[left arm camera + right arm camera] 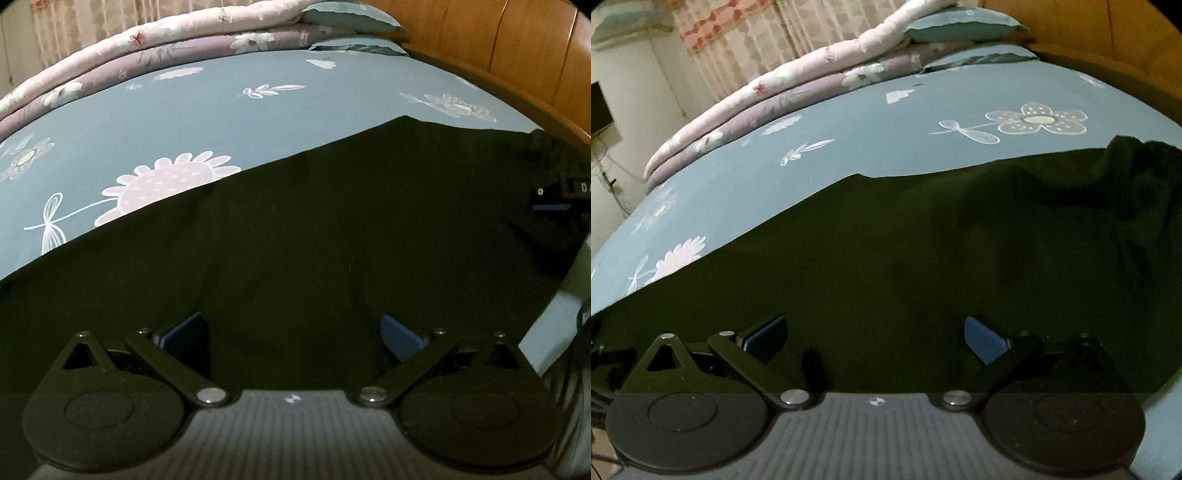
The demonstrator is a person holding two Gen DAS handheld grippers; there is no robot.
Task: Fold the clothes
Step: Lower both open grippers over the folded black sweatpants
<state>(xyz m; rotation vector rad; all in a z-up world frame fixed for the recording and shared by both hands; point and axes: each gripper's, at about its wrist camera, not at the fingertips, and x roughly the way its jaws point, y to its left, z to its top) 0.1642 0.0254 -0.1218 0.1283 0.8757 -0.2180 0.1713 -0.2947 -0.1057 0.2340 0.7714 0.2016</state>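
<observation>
My left gripper point(291, 332) and right gripper point(875, 332) hang spread wide, empty, the dark garment point(295, 240) flat on the bedsheet point(184, 122) directly beneath and ahead; I should pinch its near hem evenly.

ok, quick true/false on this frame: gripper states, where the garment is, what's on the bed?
1. Both grippers are open. True: the left gripper and right gripper each show their blue fingers spread apart with nothing between them.
2. The black garment hangs in the air. False: it lies spread on the bed sheet.
3. The sheet is plain white. False: it is blue-grey with flower prints.
4. Folded quilts lie along the far edge of the bed. True.
5. A wooden headboard stands at the right. True.
</observation>
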